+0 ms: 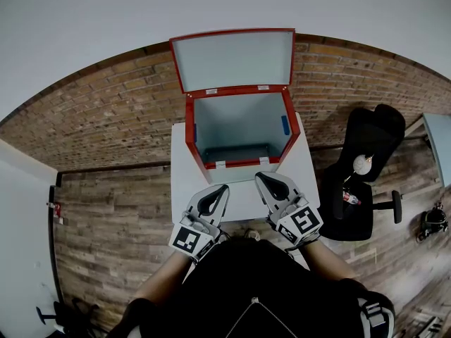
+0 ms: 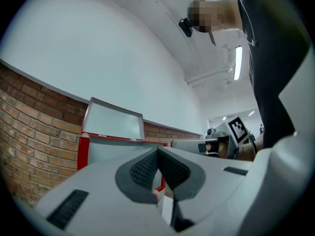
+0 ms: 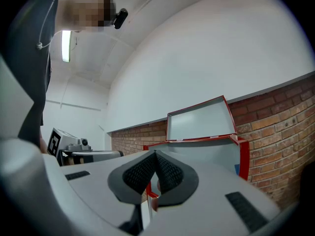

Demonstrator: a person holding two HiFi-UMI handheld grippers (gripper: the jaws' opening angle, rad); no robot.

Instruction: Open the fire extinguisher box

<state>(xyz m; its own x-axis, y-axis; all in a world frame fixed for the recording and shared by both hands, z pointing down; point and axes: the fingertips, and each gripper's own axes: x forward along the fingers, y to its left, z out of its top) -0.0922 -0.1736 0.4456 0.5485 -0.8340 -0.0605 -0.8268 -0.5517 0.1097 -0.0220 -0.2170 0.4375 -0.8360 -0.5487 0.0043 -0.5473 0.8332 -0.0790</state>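
Note:
The red fire extinguisher box stands on a white table against the brick wall. Its lid is swung up and back, and the pale grey inside shows nothing in it. The same box shows in the left gripper view and again as the box in the right gripper view, lid raised. My left gripper and right gripper hover side by side just in front of the box, both shut with nothing between the jaws.
A black office chair stands to the right of the table. The brick wall runs behind the box. A wooden floor lies on both sides. A white door or panel is at the far left.

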